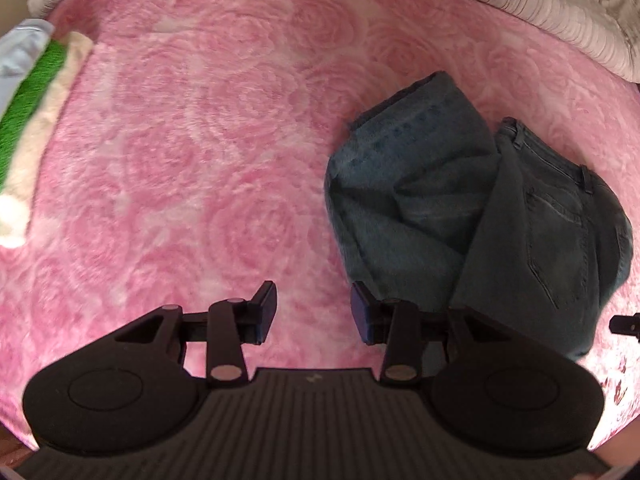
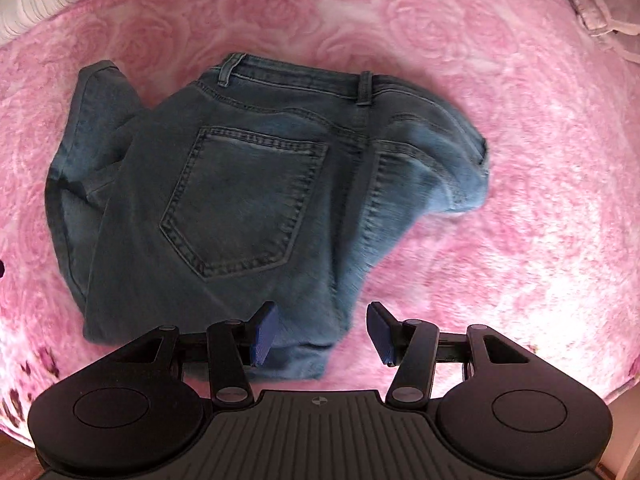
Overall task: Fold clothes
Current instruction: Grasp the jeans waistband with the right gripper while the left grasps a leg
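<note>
A pair of dark blue jeans [image 2: 248, 200] lies crumpled on a pink rose-patterned blanket [image 2: 500, 160], back pocket and waistband facing up. In the left wrist view the jeans [image 1: 460, 208] lie to the right of my left gripper [image 1: 314, 314], which hangs open over bare blanket [image 1: 200, 140] with nothing between its blue pads. My right gripper [image 2: 322, 334] points down over the near edge of the jeans, open wide. Its left pad [image 2: 264, 334] is above denim and its right pad [image 2: 380, 334] above blanket. Neither presses on the cloth.
Folded clothes, green [image 1: 30, 96] and cream [image 1: 52, 92] with a pale blue piece [image 1: 20, 48], lie stacked at the blanket's left edge. A striped white cover [image 1: 520, 0] runs along the far side. A pink garment [image 2: 600, 12] lies at the far right.
</note>
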A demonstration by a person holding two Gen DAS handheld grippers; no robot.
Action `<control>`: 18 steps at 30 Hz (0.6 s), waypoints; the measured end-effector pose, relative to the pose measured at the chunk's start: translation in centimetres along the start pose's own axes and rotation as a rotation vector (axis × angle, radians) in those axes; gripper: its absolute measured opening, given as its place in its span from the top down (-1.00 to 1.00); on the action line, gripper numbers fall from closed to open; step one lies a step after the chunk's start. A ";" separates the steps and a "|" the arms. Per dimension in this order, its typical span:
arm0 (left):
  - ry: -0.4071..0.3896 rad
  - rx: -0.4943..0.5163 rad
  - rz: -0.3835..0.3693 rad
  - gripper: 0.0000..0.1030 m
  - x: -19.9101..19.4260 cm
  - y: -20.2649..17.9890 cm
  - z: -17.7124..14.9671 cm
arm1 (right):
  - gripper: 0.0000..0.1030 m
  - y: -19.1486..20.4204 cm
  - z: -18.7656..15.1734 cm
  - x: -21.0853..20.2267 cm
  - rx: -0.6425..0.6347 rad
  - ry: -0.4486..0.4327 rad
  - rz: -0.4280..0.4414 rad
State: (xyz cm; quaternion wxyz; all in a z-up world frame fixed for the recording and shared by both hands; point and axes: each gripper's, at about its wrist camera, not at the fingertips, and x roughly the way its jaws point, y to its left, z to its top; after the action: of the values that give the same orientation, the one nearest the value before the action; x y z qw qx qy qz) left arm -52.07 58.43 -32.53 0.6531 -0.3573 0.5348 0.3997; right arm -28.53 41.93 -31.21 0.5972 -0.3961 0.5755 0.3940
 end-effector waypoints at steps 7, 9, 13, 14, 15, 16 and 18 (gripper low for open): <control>0.004 -0.019 -0.039 0.30 2.3 1.5 2.8 | -0.03 2.0 5.5 2.4 0.068 -0.001 0.025; 0.002 -0.022 -0.040 0.30 2.8 1.9 3.2 | -0.03 2.7 8.1 3.1 0.103 -0.008 0.044; -0.001 -0.060 -0.041 0.30 3.4 3.3 3.5 | -0.03 4.5 13.5 5.1 0.178 -0.014 0.099; -0.001 -0.072 -0.039 0.30 3.5 3.8 3.4 | -0.03 5.0 14.8 5.6 0.195 -0.015 0.113; -0.001 -0.082 -0.034 0.30 3.6 4.2 3.4 | -0.03 5.6 15.9 6.1 0.205 -0.013 0.119; -0.002 -0.091 -0.029 0.30 3.6 4.6 3.4 | -0.03 6.2 16.9 6.7 0.214 -0.012 0.124; -0.002 -0.106 -0.017 0.30 3.8 5.3 3.4 | -0.03 7.4 18.7 8.1 0.218 0.001 0.118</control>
State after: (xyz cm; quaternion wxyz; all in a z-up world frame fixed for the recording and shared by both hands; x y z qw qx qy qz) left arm -55.06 64.21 -35.89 0.6371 -0.3954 0.5094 0.4222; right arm -28.11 62.18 -38.96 0.6124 -0.2946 0.6373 0.3634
